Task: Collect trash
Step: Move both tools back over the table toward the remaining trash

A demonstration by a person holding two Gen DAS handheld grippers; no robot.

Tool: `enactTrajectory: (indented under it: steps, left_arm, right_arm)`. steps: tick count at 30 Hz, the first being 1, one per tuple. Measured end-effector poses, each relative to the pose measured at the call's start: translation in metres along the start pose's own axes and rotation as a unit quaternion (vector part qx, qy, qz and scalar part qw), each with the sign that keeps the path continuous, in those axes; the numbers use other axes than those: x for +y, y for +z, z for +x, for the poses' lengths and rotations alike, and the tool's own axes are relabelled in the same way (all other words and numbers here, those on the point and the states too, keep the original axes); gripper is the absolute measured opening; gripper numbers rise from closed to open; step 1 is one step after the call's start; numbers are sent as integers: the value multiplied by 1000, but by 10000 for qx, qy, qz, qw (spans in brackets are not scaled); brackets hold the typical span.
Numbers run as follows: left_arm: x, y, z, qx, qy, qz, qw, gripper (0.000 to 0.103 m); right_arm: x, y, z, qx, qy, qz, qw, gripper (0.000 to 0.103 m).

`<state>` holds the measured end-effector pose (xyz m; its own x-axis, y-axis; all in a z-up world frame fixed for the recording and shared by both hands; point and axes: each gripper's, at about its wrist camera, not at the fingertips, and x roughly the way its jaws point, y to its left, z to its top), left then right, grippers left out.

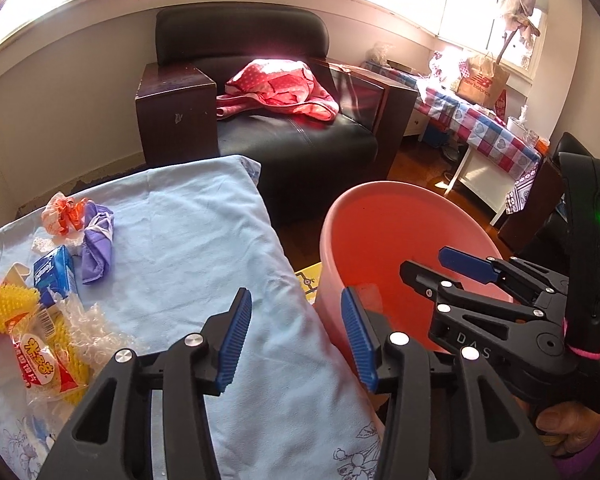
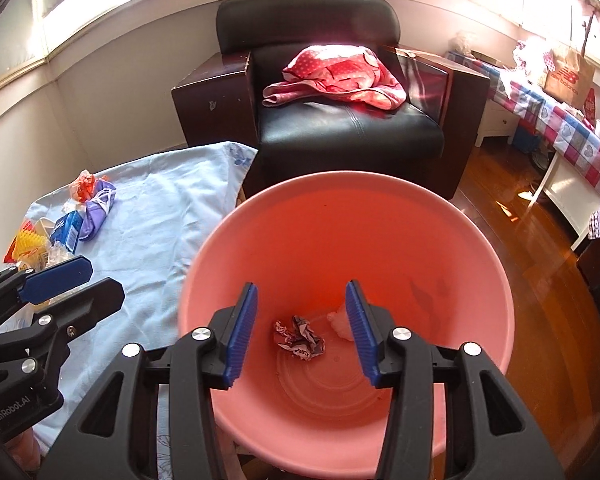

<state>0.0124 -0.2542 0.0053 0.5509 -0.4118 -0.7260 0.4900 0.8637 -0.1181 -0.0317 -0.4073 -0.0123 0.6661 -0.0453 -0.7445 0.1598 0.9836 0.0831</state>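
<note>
Blue-padded and nearest the lens, the right gripper [image 2: 302, 334] hung over the mouth of the pink bucket [image 2: 496, 280] with its jaws apart and nothing between them; seen through the gap, a crumpled printed wrapper [image 2: 300, 338] and a pale wad [image 2: 340, 322] lay on the bucket's bottom, two pieces in all. Just beside it, the left gripper [image 1: 296, 342] stood over the light blue cloth [image 1: 188, 248] near the bucket's rim, its jaws likewise apart and empty. Farther out on the cloth, at its far left, the uncollected trash sat in a loose heap: one orange-and-white wrapper [image 1: 62, 214], one purple crumpled bag [image 1: 96, 242], one blue carton [image 1: 54, 274], one yellow spiky piece [image 1: 10, 308], one red-and-yellow snack packet [image 1: 44, 364] and some clear crinkled plastic [image 1: 88, 328], so roughly six items, though the pile overlapped and the count was uncertain. Beyond stood one dark armchair [image 2: 340, 120] with a red cloth [image 2: 336, 76] on its seat. Both drops looked done, so the step in hand was probably the return to the heap; it would go best by taking one piece per gripper, pinching the firm carton squarely and the soft bag at its bunched middle, without catching the cloth underneath
</note>
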Motion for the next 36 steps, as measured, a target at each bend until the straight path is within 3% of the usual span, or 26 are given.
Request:
enactTrajectory:
  steps: [25,36]
  left_arm:
    - [133,-61,-93,-396,849,-800,9924,52]
    - [187,-100,-116,-339,1162,-1257,9847,52]
  right_arm:
    - [149,-6,-24,10,541,-896,9945,47]
    - [183,-19,-19,388,1322,-933,9861,47]
